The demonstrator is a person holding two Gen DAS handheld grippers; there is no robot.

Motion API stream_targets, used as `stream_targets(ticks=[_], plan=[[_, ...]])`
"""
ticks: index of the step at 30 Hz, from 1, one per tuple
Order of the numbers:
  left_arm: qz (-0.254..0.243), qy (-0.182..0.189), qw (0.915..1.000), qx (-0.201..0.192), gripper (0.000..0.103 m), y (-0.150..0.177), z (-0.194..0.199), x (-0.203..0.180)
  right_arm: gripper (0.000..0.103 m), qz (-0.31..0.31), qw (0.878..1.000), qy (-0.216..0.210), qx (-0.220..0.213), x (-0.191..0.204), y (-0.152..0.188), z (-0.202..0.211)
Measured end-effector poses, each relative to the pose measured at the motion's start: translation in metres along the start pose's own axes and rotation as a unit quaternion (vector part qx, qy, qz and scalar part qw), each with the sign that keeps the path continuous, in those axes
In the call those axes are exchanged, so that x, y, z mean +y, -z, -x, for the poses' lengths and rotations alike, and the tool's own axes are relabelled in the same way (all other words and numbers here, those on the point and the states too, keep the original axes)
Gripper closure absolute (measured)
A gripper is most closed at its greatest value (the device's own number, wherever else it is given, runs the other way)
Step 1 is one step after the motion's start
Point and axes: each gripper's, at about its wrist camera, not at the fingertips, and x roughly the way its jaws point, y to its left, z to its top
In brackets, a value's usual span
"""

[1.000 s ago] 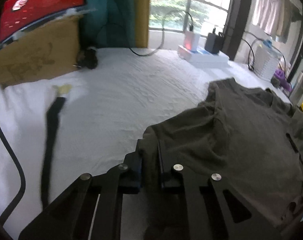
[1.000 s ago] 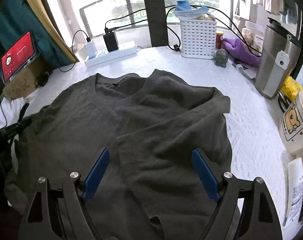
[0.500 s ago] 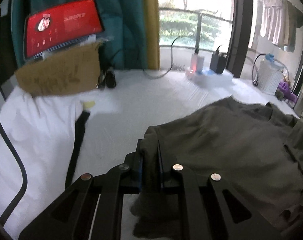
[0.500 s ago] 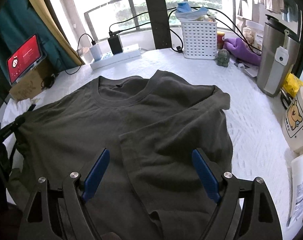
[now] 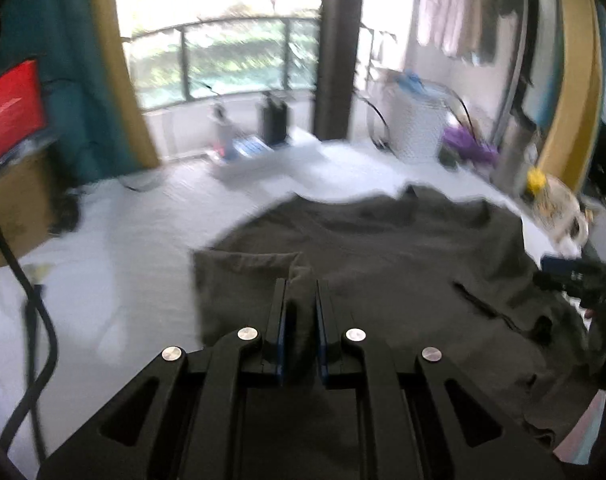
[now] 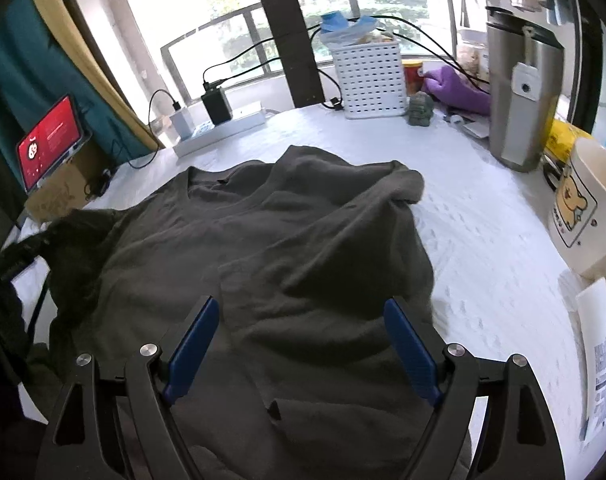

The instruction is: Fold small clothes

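I am holding a fold of the dark olive T-shirt (image 5: 383, 264) in my left tongs (image 5: 299, 312); the two blue pads are pressing together on a ridge of cloth, so these tongs are clamped on the shirt. My right tongs (image 6: 303, 344) are standing wide apart over the lower part of the shirt, and nothing is between their pads. The shirt is lying on the desk (image 6: 483, 216), which is covered with a white sheet, and it is filling the middle of the right wrist view. Its neck opening is pointing toward 11 o'clock, and one bunched sleeve is lying toward 1 o'clock.

I am judging the cloth as light, soft and limp. It is sagging and wrinkling wherever it is not supported, so it will follow the tongs but will not keep a shape by itself. It does not look slippery or fragile. A good place to take it is at a hem, a side seam or a shoulder edge, where the layers are thicker.

About writing: the cream mug (image 6: 583, 208) at 3 o'clock is showing a cartoon bear, and the red tablet screen (image 6: 51, 140) at 9 o'clock has white text, but the letters are perhaps too small for me to read. The paper (image 6: 603, 360) at 4 o'clock is printed, also unreadable.
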Motion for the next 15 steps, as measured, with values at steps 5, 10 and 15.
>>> stream_targets(ticks=[5, 10, 15], plan=[[-0.013, 0.047, 0.9961, 0.074, 0.091, 0.01, -0.039, -0.028, 0.017, -0.008, 1.0, -0.001, -0.003, -0.004, 0.006, 0.005], [0.012, 0.093, 0.9902, 0.103, 0.057, 0.017, -0.03, -0.026, 0.017, -0.016, 1.0, 0.004, -0.003, -0.01, 0.01, 0.007], [0.029, 0.078, 0.9936, 0.077, 0.047, 0.02, 0.011, 0.007, 0.017, -0.014, 1.0, 0.007, -0.004, -0.008, 0.01, 0.007]])
